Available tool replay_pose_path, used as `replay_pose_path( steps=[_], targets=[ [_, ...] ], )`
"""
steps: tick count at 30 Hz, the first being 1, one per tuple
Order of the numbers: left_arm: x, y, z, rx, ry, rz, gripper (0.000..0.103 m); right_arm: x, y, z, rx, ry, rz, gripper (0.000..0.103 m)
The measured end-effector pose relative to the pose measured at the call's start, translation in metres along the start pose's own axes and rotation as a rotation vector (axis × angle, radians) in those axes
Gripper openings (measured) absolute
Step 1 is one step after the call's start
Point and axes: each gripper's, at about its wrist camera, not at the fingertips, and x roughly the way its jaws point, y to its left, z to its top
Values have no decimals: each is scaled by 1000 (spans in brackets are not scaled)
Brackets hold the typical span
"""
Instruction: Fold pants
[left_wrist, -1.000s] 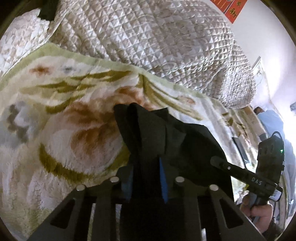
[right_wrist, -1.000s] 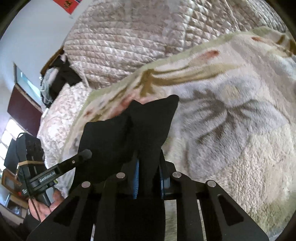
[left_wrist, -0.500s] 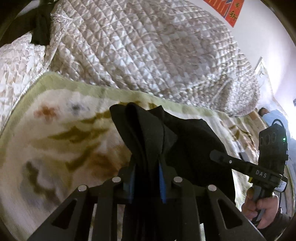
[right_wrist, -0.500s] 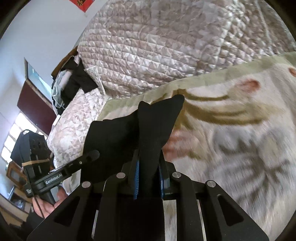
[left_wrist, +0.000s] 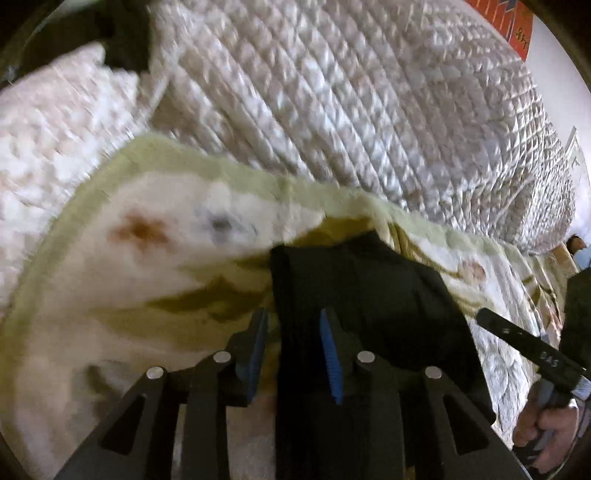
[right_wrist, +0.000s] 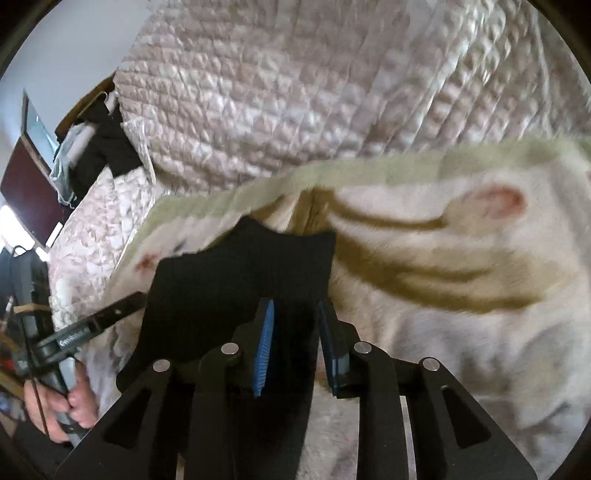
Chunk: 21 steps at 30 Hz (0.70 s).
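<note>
Black pants (left_wrist: 369, 288) lie bunched on a cream floral blanket (left_wrist: 147, 258), near its green far edge. My left gripper (left_wrist: 293, 332) straddles one end; its jaws are opening, with a gap between the left blue pad and the cloth. The right gripper (left_wrist: 517, 339) shows at the right, a hand (left_wrist: 543, 424) on its handle. In the right wrist view the pants (right_wrist: 229, 280) run between the blue pads of my right gripper (right_wrist: 295, 328), whose jaws are also opening. The left gripper (right_wrist: 92, 328) sits at the left there.
A thick quilted cover (left_wrist: 369, 110) is heaped just beyond the blanket's far edge (right_wrist: 369, 170). Dark clothes (right_wrist: 107, 147) hang at the far left of the right wrist view. A person in light blue (left_wrist: 580, 251) is at the right rim.
Both grippers carried the pants toward the blanket's far edge by the quilt. Both pairs of pads, shut on the black cloth before, now stand wider apart.
</note>
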Motion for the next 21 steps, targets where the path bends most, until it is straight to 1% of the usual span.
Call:
replay_pose_path(
  steps=[2,4,8,10,12,14,16,18,21],
  targets=[
    [-16,-5,-5,13,-33,-24,32,-14,3,-2,-10,-21,7,25],
    [-27,-17,-17,52,-43,-49,32,-24,14,-10,-55,-16,2,25],
    [-31,-35,-46,118,-2,-81,32,-34,36,-36,-138,21,3,25],
    [-22,-38,-60,143,40,-60,32,-31,45,-53,-189,57,-16,25],
    [-19,-41,-67,177,33,-25,32,-17,49,-66,-233,110,-52,25],
    [-24,-44,-65,195,17,0,32,-15,51,-69,-259,102,-75,25],
    [-33,-45,-65,177,1,-3,32,-25,54,-65,-258,79,-61,25],
    [-41,-45,-71,166,-11,7,32,-38,55,-67,-251,43,-49,25],
    [-50,-47,-83,163,-22,42,32,-50,59,-77,-265,22,-66,25]
  ],
)
